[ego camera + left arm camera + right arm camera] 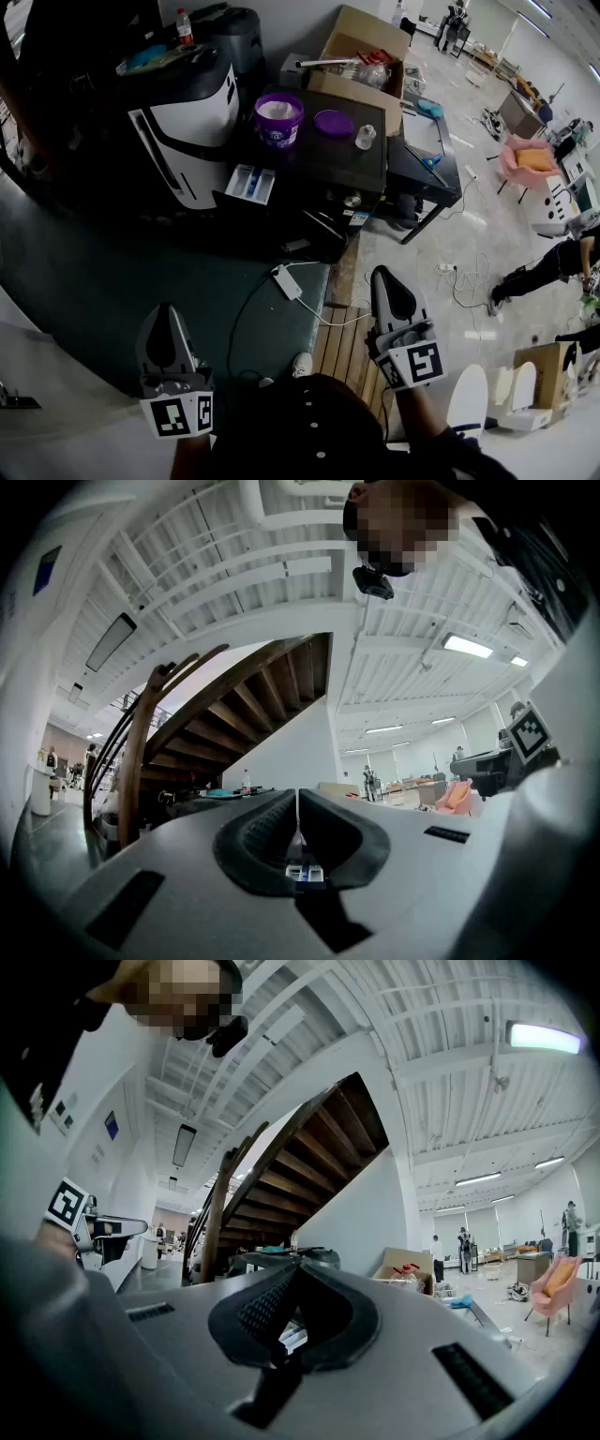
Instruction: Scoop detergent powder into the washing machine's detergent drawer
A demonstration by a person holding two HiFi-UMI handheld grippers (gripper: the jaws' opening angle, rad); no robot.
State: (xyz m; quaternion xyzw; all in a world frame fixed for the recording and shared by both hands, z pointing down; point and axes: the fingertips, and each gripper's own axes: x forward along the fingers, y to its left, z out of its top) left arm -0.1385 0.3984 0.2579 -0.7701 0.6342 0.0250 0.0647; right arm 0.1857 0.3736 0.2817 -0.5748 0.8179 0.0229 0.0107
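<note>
Both sets of jaws are clamped shut on nothing: left gripper [298,797] and right gripper [294,1271] sit low by the person's body. Well ahead, the purple detergent tub [278,119] stands open, right of the washing machine [192,117]. The detergent drawer [251,183] is pulled out below.

A tub [278,119] sits on top of the washing machine [328,169], at its far left. A lid [333,122] lies just right of the tub. The drawer [251,184] sticks out on the near side, at the left. A box [361,47] stands behind.
</note>
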